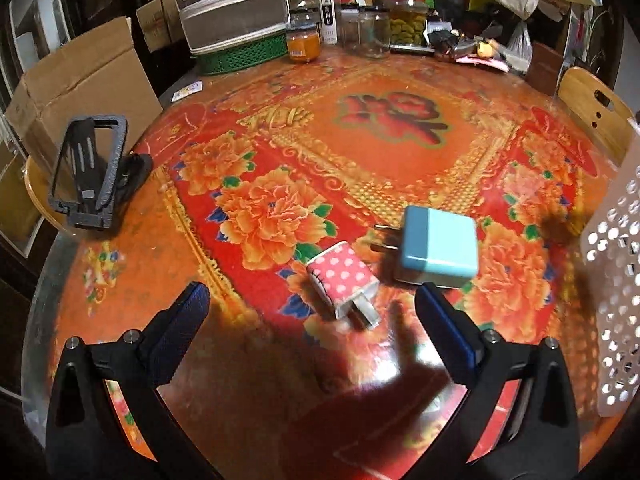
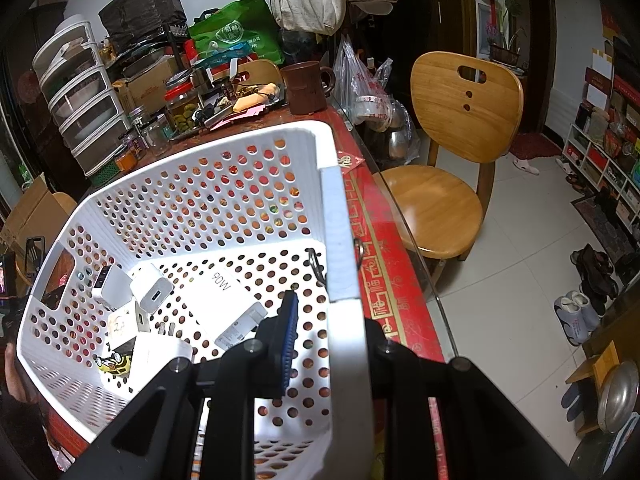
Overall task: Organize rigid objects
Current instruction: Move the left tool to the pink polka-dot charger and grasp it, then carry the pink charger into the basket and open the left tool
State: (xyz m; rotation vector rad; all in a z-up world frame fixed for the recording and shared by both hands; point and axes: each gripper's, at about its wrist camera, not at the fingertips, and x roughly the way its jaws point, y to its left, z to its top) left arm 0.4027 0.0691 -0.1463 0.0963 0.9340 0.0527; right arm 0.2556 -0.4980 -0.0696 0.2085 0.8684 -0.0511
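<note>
Left tongs gaping, pink dotted charger between tips, untouched

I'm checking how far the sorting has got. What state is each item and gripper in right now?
Pink polka-dot charger: lying on the table, outside the basket.
Light blue square charger: on the table, prongs pointing left.
White perforated plastic basket: holds several white chargers.
Left gripper: open, empty, above the pink charger.
Right gripper: shut on the basket's wall.
</note>
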